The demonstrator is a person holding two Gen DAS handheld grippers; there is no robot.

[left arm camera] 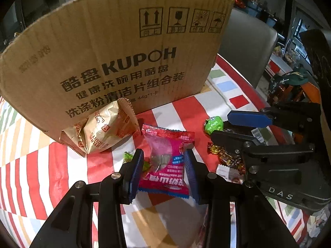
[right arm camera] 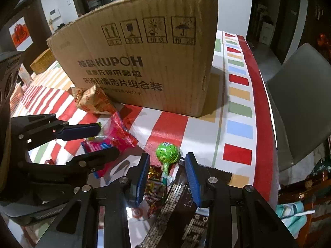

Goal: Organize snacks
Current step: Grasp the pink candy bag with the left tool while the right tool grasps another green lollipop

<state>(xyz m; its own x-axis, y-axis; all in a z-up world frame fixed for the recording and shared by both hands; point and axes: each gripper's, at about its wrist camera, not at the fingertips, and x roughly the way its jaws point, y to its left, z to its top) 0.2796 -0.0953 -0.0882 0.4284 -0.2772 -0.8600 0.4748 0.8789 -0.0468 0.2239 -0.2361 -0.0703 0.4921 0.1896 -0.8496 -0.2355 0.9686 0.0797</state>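
The left gripper [left arm camera: 164,165] stands open, its ribbed blue pads flanking a crinkly pink snack packet [left arm camera: 165,157] lying flat on the striped tablecloth [left arm camera: 41,144]. The right gripper [right arm camera: 167,175] is open too, around a green lollipop [right arm camera: 167,152] above a glossy dark packet [right arm camera: 180,202]. Beyond, gold foil biscuits [left arm camera: 103,130] lean against the corrugated cardboard box [left arm camera: 115,57]; bare cloth lies to its right.

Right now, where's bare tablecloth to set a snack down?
Free: the strip right of the cardboard box, out to the table edge, and the stripes between the box front and the green lollipop. Crowded: around both tongs, with the pink packet, gold biscuit packets and foil candy.
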